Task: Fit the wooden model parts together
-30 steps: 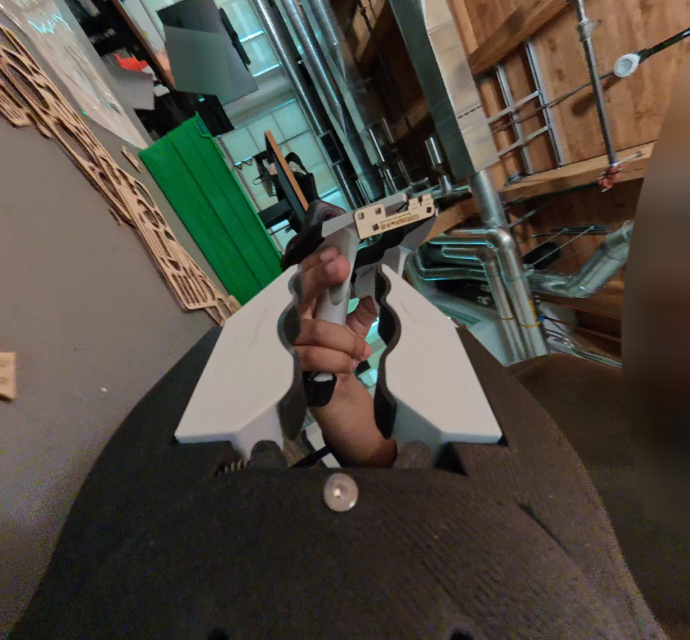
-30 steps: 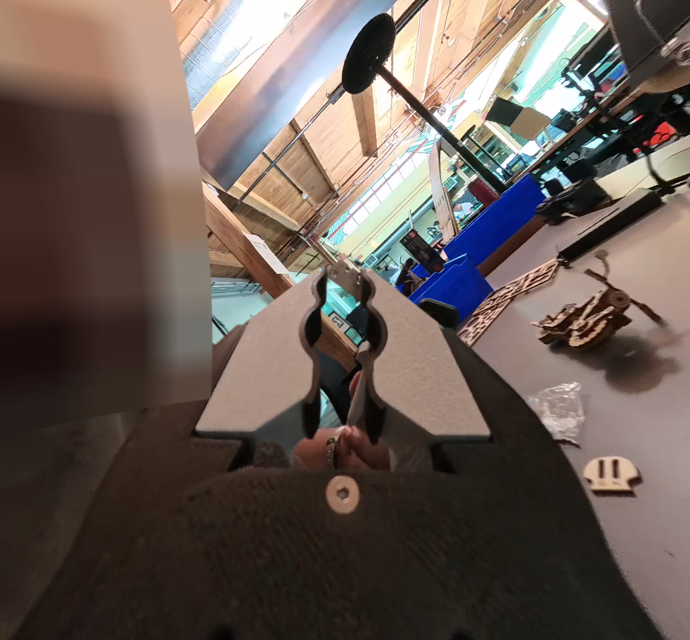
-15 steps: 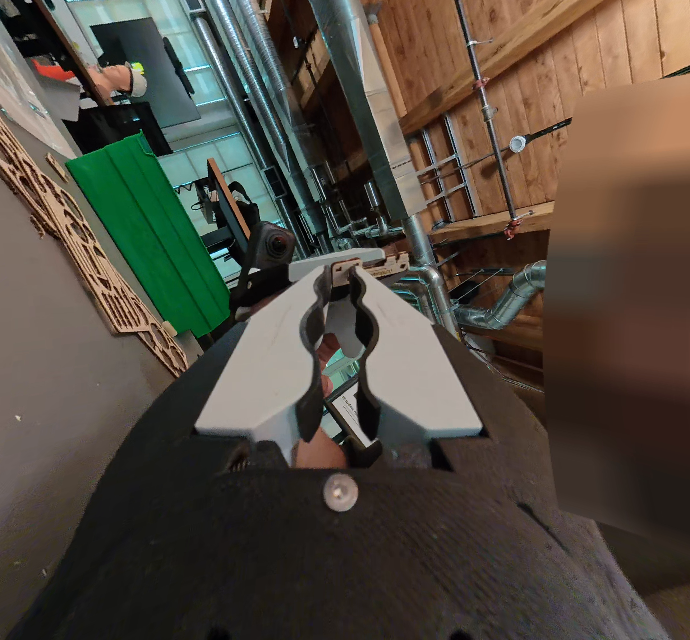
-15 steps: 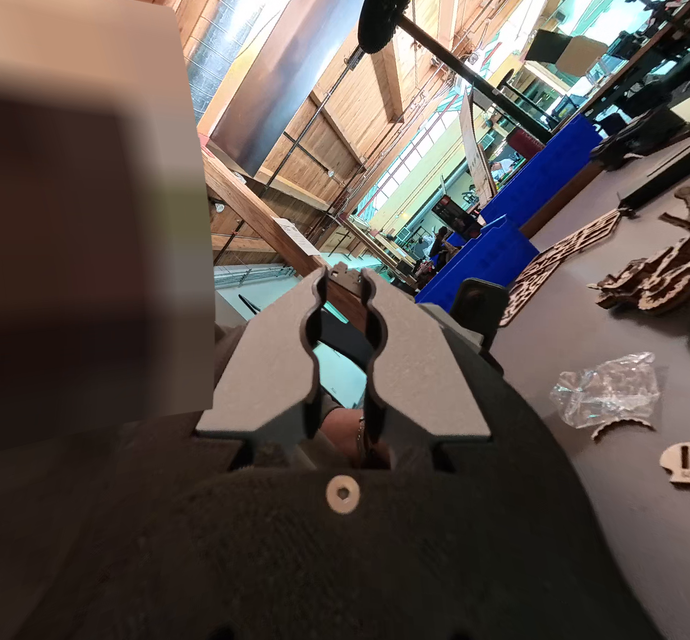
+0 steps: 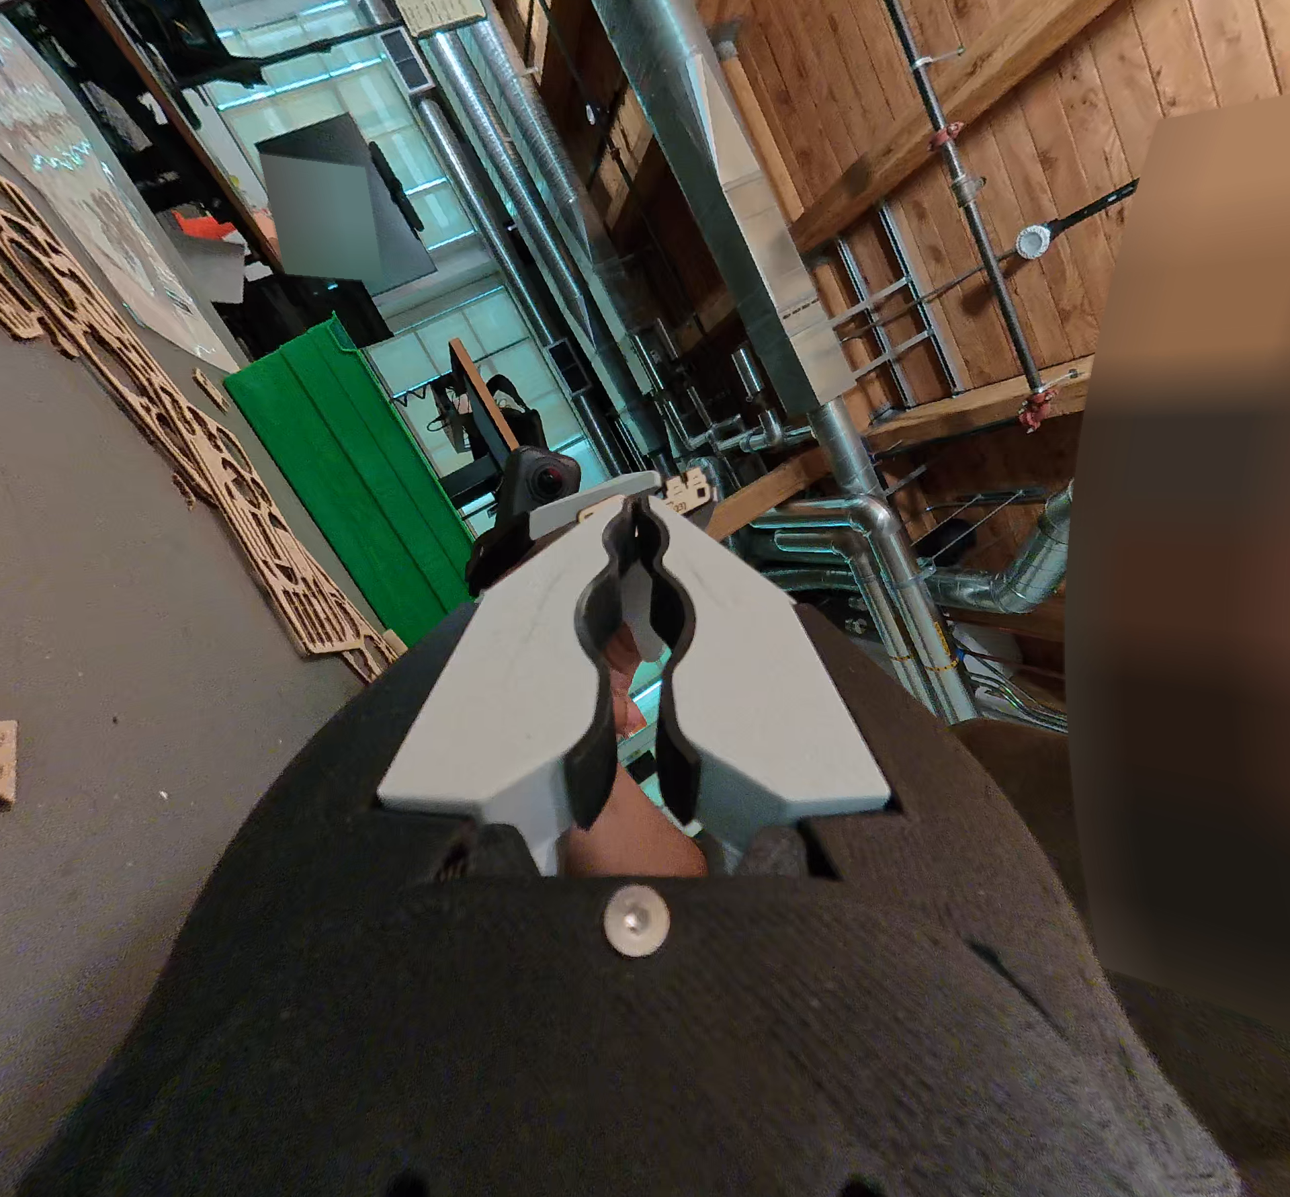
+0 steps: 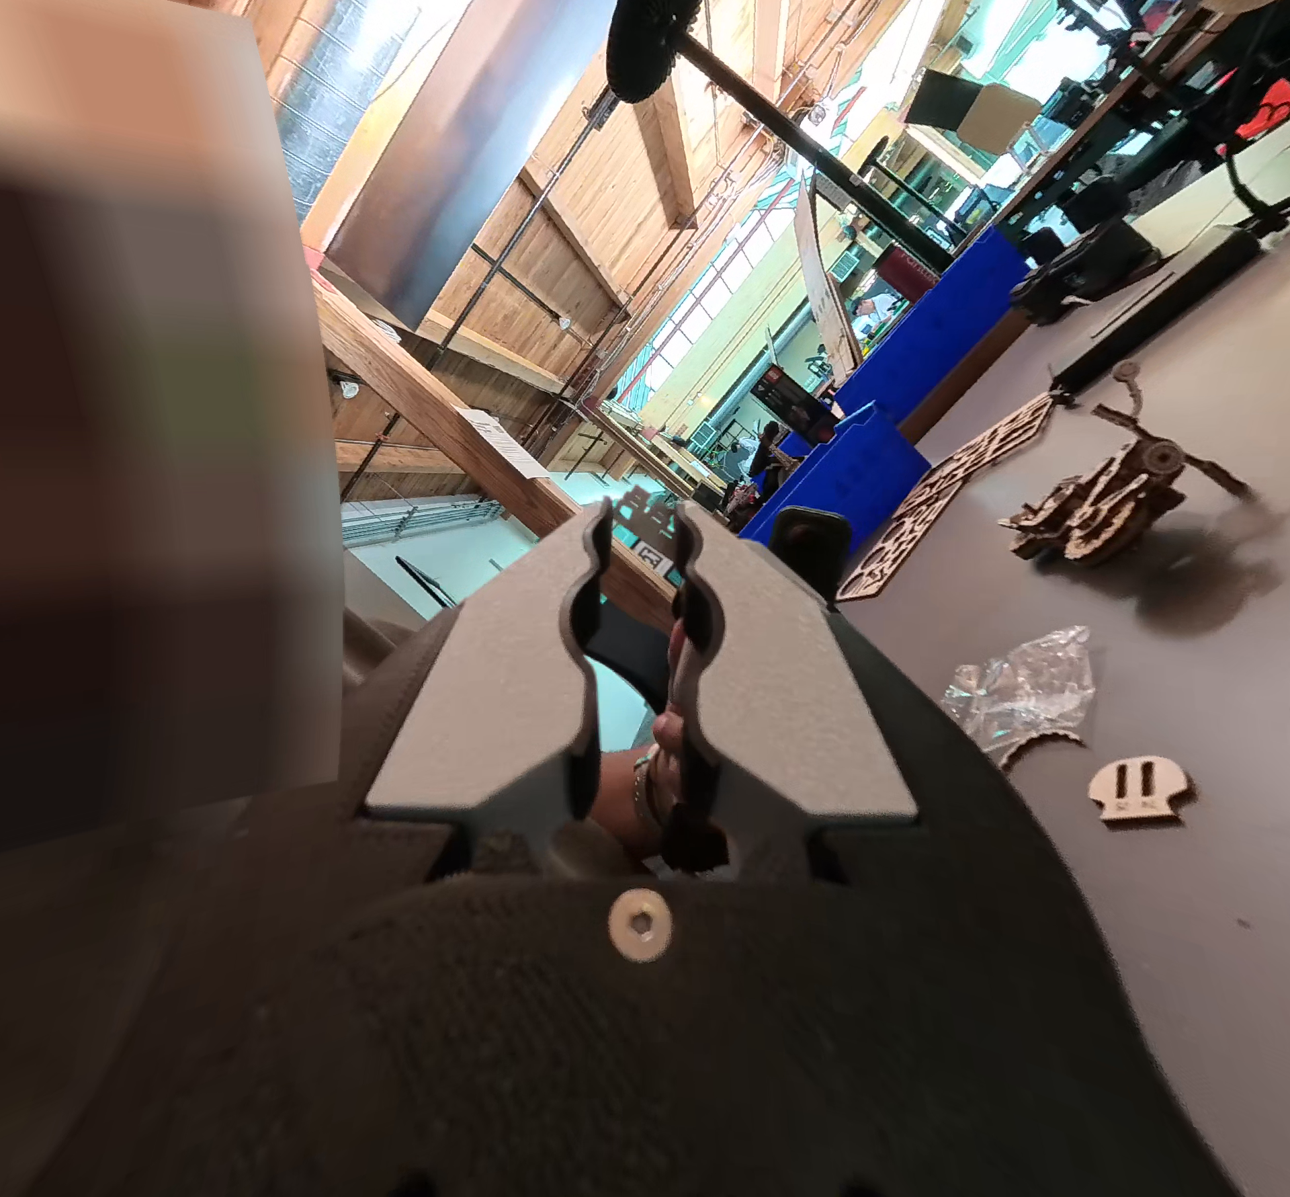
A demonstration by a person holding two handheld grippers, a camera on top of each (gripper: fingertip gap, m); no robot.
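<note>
A thin, flat wooden strip (image 5: 687,489) with notched edges is held up in the air between the two grippers. My left gripper (image 5: 639,507) has its tips closed onto the strip's edge, with the strip showing on both sides of them. My right gripper (image 6: 646,514) holds the same strip (image 6: 642,513) between its tips, where it shows as a dark notched outline. The right gripper's grey finger (image 5: 593,503) and camera show just past my left tips. A partly built wooden model (image 6: 1110,507) stands on the grey table (image 6: 1187,884) to the right.
Cut-out plywood sheets lie on the table (image 5: 209,465) (image 6: 942,500). A small slotted wooden part (image 6: 1138,793), a curved offcut (image 6: 1040,744) and a crumpled plastic bag (image 6: 1019,682) lie near the right gripper. A green bin (image 5: 349,479) and blue bins (image 6: 879,458) stand at the far edges. Only a small space, under 4 cm, lies between the two pairs of fingers.
My left gripper's jaws went from wide open to closed, moving up to the strip that the right gripper holds. The right gripper kept its grip and tilted a little.
</note>
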